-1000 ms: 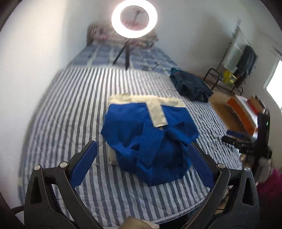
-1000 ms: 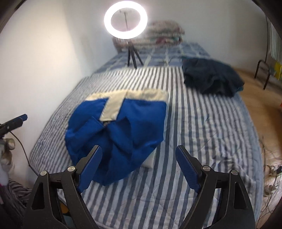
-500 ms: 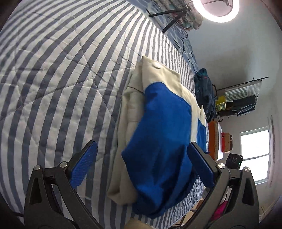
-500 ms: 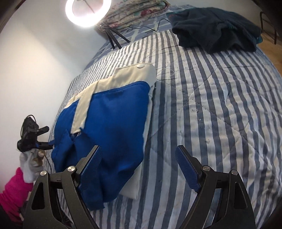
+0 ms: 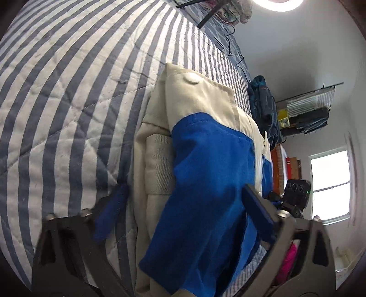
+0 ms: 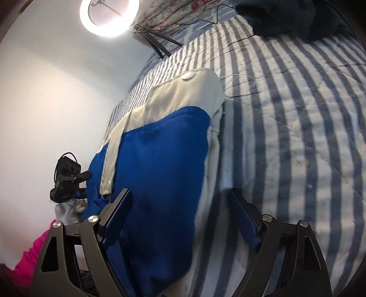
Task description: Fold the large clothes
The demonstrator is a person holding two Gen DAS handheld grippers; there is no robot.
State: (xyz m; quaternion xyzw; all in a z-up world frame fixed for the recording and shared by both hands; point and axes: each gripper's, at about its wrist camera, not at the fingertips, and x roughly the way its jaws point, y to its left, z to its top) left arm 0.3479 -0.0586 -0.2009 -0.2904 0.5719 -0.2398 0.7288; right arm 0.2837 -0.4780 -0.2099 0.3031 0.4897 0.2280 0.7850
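A blue and cream garment (image 5: 205, 178) lies folded on the striped bed quilt (image 5: 68, 114). My left gripper (image 5: 183, 214) is low over its near left edge with jaws closing. One finger is beside the cream side layers and the other over the blue cloth, so the edge sits between the pads without being pinched. In the right wrist view the same garment (image 6: 160, 171) fills the middle. My right gripper (image 6: 180, 217) straddles its near right edge, jaws closing slightly, pads apart from the cloth. The left gripper (image 6: 66, 180) shows there, held by a gloved hand.
A lit ring light (image 6: 107, 16) on a tripod stands at the head of the bed. A dark blue clothes pile (image 6: 292, 16) lies on the far quilt. White wall (image 6: 57, 102) runs along the left side. A window (image 5: 329, 182) and a rack (image 5: 306, 109) are to the right.
Both grippers dropped from a high view of the bed down onto the garment's near edges and rolled. The left jaws narrowed around the left edge; the right jaws narrowed slightly.
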